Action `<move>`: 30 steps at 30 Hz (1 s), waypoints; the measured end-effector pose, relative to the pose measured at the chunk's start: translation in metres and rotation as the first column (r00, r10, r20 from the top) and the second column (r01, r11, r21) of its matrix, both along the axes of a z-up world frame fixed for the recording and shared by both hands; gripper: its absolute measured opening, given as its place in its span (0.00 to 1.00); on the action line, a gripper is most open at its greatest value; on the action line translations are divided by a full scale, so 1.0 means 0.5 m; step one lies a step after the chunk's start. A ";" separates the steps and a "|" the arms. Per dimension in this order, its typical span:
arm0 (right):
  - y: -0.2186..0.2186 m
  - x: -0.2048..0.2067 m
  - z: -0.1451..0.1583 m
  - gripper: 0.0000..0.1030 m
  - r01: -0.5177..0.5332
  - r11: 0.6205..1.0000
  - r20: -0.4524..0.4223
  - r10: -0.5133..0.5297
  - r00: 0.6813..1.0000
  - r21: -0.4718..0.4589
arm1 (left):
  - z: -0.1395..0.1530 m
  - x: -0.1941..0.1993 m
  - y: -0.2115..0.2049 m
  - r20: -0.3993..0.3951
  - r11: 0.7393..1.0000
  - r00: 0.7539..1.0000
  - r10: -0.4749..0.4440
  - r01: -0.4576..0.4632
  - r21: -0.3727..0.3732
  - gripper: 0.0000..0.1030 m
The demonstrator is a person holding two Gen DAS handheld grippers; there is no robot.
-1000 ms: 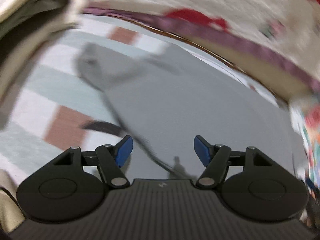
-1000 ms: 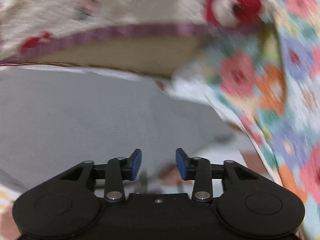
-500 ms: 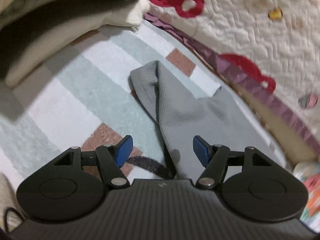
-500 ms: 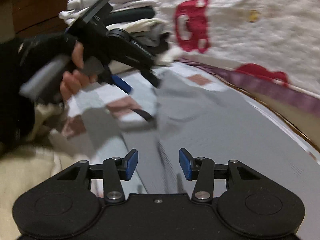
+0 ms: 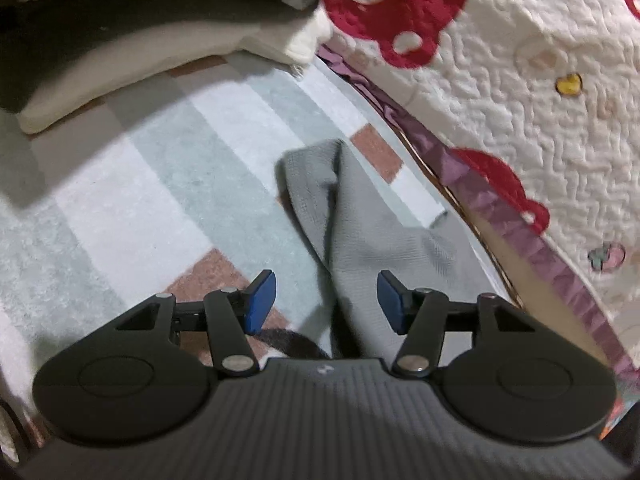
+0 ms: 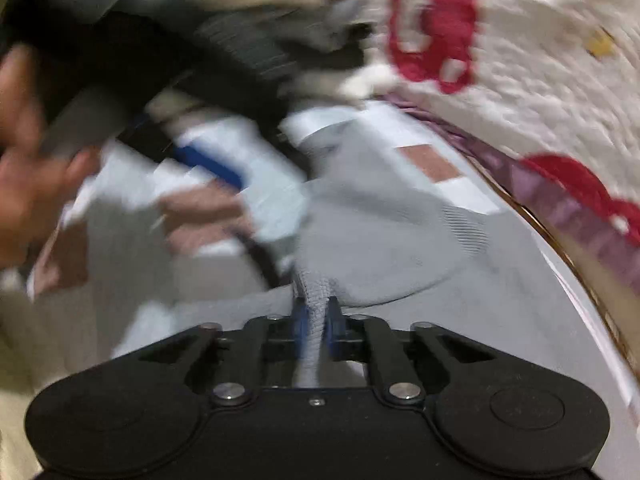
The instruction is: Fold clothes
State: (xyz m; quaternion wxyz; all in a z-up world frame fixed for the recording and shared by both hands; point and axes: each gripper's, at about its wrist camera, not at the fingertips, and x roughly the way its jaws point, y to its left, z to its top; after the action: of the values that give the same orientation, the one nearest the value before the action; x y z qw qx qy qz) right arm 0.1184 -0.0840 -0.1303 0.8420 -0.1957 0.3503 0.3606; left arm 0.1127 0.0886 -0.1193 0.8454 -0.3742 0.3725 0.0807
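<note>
A grey knit garment (image 5: 360,216) lies on a checked rug (image 5: 160,200), one sleeve folded over and pointing away. My left gripper (image 5: 326,302) is open just above the garment's near edge, with its blue pads on either side of the sleeve fold. In the right wrist view the same grey garment (image 6: 400,240) spreads ahead, and my right gripper (image 6: 317,320) is shut on a pinched ridge of its cloth. The left gripper (image 6: 208,164) shows there as a blurred black shape with a blue pad, held by a hand (image 6: 24,176).
A stack of folded clothes (image 5: 140,40) sits at the far left on the rug. A white quilt with red patches (image 5: 520,80) and a purple border (image 5: 520,236) hangs along the right. A dark cable (image 5: 292,340) lies under the left gripper.
My right gripper has closed on the grey cloth; half a second ago it was open. The left gripper has come a little nearer the sleeve, still open.
</note>
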 end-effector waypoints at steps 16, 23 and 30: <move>-0.293 0.081 0.002 0.09 0.555 0.685 -0.449 -0.355 0.820 0.472 | -0.030 0.038 -0.055 0.080 0.979 0.988 -0.135 0.145 -0.146 0.59; -0.296 0.080 -0.002 0.09 0.542 0.674 -0.442 -0.340 0.830 0.502 | -0.076 0.076 -0.028 0.032 0.950 0.999 -0.035 0.043 -0.310 0.64; -0.297 0.047 0.021 0.09 0.500 0.646 -0.422 -0.289 0.859 0.577 | -0.018 0.114 -0.046 0.085 0.993 0.991 -0.100 0.105 -0.053 0.01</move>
State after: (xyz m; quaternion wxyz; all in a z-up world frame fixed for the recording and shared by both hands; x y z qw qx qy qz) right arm 0.1418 -0.2327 -0.1200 0.8515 0.2572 0.3516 0.2917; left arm 0.1698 0.0656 -0.1282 0.8521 -0.3816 0.3582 0.0109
